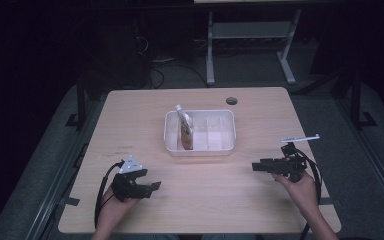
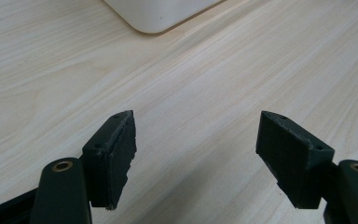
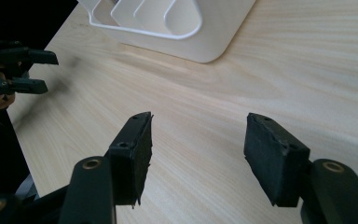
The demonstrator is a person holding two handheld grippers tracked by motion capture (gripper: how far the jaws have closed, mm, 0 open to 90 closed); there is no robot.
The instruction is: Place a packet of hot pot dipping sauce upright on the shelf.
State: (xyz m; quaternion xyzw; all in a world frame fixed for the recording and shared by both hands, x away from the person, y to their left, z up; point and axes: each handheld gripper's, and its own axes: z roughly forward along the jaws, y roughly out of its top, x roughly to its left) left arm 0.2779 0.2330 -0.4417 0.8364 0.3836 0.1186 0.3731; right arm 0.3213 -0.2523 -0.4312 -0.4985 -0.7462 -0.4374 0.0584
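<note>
A white divided bin (image 1: 200, 147) sits on the middle of the wooden table (image 1: 130, 115). One orange-and-white pouch (image 1: 185, 129) leans in its left compartment. My left gripper (image 1: 155, 186) hovers at the front left, held by a hand, jaws spread wide over bare wood, nothing between them. In the left gripper view the left gripper (image 2: 196, 154) points toward a corner of the bin (image 2: 158, 16). My right gripper (image 1: 256, 166) is at the front right, open and empty. The right gripper view has the right gripper (image 3: 198, 156) facing the bin (image 3: 200, 37), with the left gripper (image 3: 28, 70) farther off at left.
A dark round hole (image 1: 231, 101) marks the table's far side. A small white strip (image 1: 300, 138) lies at the right edge near my right hand. Beyond the table stand a white desk frame (image 1: 252, 37) and cables on a dark floor.
</note>
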